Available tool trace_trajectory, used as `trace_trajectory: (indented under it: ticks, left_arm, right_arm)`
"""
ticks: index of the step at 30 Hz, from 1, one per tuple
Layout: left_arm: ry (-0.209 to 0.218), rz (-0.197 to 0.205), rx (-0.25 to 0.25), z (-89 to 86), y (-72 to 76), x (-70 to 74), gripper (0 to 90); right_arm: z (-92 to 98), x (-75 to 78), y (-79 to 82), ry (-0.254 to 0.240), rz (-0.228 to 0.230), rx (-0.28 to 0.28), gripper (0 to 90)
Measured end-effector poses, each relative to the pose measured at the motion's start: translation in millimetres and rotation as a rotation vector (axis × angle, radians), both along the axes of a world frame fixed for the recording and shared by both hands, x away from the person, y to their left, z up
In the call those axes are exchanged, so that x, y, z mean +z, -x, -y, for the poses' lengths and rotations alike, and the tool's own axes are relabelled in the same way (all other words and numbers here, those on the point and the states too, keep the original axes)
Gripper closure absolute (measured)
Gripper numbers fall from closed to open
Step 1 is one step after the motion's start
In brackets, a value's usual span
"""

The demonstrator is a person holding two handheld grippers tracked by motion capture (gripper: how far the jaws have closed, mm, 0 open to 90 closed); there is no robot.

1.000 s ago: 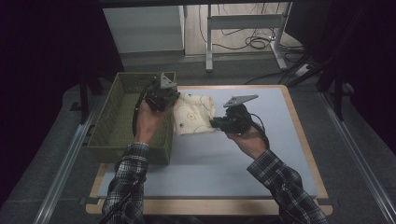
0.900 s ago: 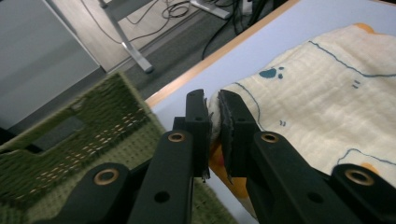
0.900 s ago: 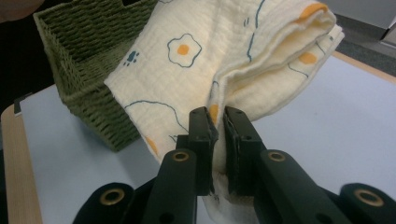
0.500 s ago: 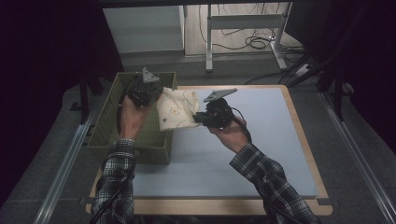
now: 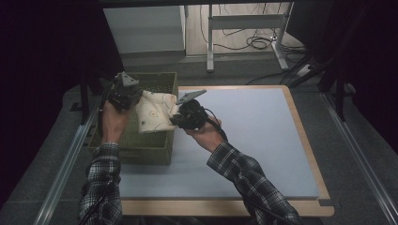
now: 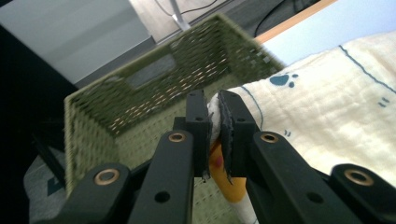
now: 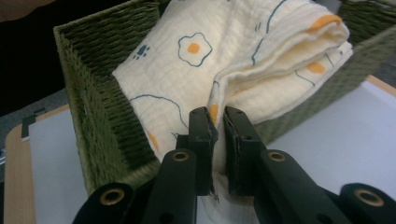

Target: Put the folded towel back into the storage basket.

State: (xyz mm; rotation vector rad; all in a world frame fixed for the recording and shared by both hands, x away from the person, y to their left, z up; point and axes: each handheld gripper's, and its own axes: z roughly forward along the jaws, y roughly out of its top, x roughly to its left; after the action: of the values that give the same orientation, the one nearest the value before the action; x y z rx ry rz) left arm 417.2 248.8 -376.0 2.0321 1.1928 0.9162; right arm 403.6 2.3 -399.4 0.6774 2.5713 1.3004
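Left of centre in the high view, the folded cream cloth hangs over the near right part of the green woven basket, each end pinched in clamped jaws: the left gripper bites its far corner, the right gripper its near edge, so the fold apparently stays flat on the way in. Since the earlier frames, both hands and the cloth have shifted leftward from the blue mat onto the basket.

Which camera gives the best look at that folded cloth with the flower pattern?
The right gripper view: the cloth lies close up, its folded layers and printed flowers sharp, hanging over the green basket. The left gripper view shows one pale stretch with a paw print. The high view shows it small, held between both grippers.
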Motion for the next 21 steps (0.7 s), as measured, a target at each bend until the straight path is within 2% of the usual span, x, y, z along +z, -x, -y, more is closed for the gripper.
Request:
trace_trajectory:
  ticks: [11, 15, 21]
  left_arm:
    - [-0.022, -0.034, 0.064, -39.6, 10.9, -19.9, 82.9]
    - [-0.013, -0.048, 0.082, -53.9, 15.1, -28.3, 82.9]
    - [-0.013, -0.071, 0.085, -60.3, 11.1, -41.3, 82.8]
  right_arm:
    - [-54.5, -17.2, 5.3, 0.056, -0.011, 0.062, 81.7]
    - [-73.7, -25.4, 7.6, 0.087, -0.014, 0.086, 81.8]
    - [-90.7, -36.0, 8.0, 0.137, -0.016, 0.096, 81.7]
